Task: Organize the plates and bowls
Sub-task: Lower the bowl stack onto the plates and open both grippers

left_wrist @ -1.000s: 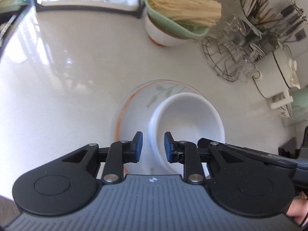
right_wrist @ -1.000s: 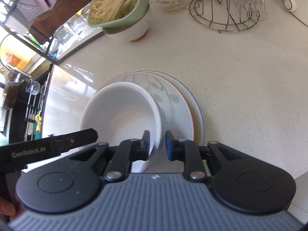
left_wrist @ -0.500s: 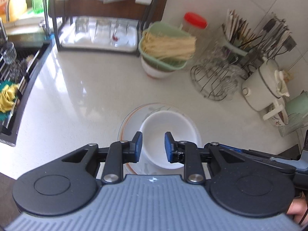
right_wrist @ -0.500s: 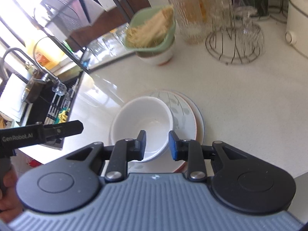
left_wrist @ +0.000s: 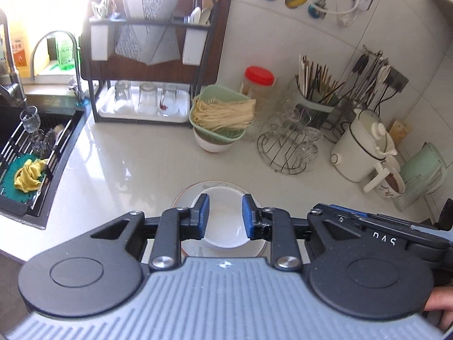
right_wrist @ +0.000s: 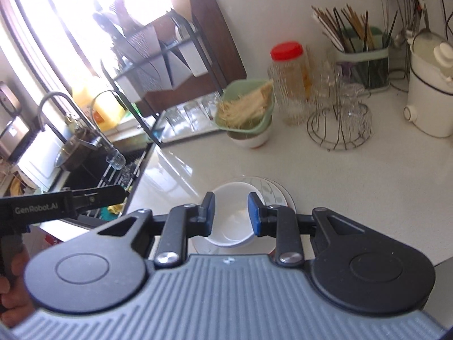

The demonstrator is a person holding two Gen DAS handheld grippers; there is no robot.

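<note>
Both our claws hang above the counter with nothing in them. The left gripper [left_wrist: 225, 216] has its blue pads a small gap apart, empty, and so does the right gripper [right_wrist: 231, 214].

Straight below and ahead of the left gripper, seen through the gap between its fingers, a white bowl [left_wrist: 223, 221] sits inside a leaf-patterned plate [left_wrist: 181, 198] on the pale countertop [left_wrist: 127, 170]. From the right gripper we see the same white bowl [right_wrist: 230, 221] between the pads, well beneath them, with the plate's rim [right_wrist: 279, 195] showing just to the right of the fingers.

Farther ahead of both claws, a green strainer of noodles [left_wrist: 222, 112] rests on another white bowl [left_wrist: 212, 144], beside a wire glass stand [left_wrist: 288, 147] off to the right. A sink [left_wrist: 25, 153] lies far to the left of the left gripper.
</note>
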